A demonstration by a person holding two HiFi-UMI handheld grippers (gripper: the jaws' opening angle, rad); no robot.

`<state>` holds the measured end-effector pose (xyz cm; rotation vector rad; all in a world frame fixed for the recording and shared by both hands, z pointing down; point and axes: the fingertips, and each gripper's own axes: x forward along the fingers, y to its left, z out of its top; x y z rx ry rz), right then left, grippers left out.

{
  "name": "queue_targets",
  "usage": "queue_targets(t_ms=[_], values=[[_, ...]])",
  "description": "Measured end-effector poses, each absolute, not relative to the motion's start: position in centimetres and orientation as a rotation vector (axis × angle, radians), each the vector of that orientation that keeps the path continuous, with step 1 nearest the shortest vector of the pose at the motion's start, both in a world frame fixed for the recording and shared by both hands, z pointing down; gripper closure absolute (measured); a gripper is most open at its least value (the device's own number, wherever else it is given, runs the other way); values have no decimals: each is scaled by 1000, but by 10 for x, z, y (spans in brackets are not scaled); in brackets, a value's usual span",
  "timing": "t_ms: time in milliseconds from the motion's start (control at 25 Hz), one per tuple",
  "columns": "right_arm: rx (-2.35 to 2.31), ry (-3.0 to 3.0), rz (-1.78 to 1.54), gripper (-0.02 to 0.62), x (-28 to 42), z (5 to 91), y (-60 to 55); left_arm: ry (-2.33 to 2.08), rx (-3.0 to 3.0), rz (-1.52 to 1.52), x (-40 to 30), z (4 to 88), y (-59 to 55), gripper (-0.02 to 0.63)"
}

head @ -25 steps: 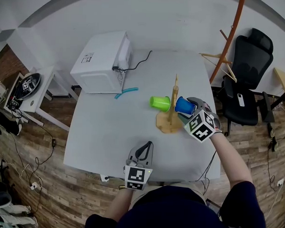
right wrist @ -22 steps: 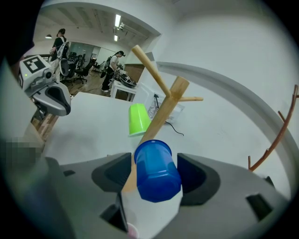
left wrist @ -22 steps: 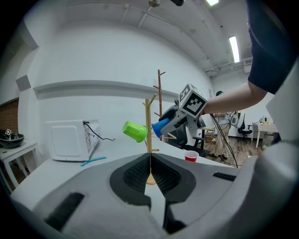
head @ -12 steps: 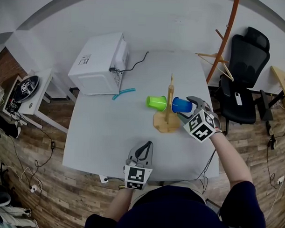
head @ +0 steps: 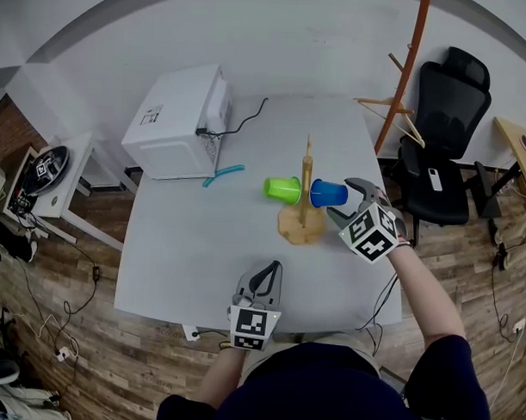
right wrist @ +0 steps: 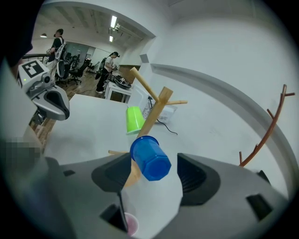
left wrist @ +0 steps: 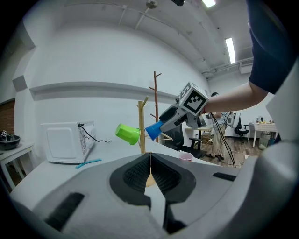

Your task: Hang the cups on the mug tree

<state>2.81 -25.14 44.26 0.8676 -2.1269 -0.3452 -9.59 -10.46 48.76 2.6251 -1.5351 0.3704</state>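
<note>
The white table (head: 201,246) is carrying a white microwave (head: 176,120) at 10 o'clock from the mug tree (head: 304,202). Its black cable (head: 247,118) is trailing off toward 12. A teal strip (head: 223,174) is lying flat just in front of the microwave; I cannot tell what it is. Off the table at 2 o'clock, a black office chair (head: 443,116) is standing beside an orange coat stand (head: 406,72) with a wooden hanger (head: 391,110). A small pink cup (left wrist: 186,157) is sitting upright near the tree's base, below my right gripper (head: 343,199), which is covering it in the head view.

The tree is pale wood, with a round base, an upright trunk and slanted pegs. The trunk is standing between the two cups. The green cup (head: 282,189) is hanging on its side at 9 o'clock. The blue cup (head: 327,193) is sitting on its side at 3 o'clock, mouth against the trunk and faceted base facing me. The peg inside it is hidden.

I am holding my right fingers wide apart on either side of the blue cup's base, with a gap showing, not squeezing it. My left gripper (head: 269,272) is resting at 7 o'clock by the near table edge, its fingers pressed together.
</note>
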Motion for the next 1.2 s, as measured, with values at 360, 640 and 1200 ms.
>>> queue_targets(t_ms=[360, 640, 1200], values=[[914, -2142, -308, 316, 37, 441, -232, -1507, 2645, 370, -88, 487, -101, 586], [961, -2176, -264, 316, 40, 441, -214, -1483, 2659, 366, -82, 486, -99, 586], [1090, -2270, -171, 318, 40, 433, -172, -1460, 2672, 355, -75, 484, -96, 586]])
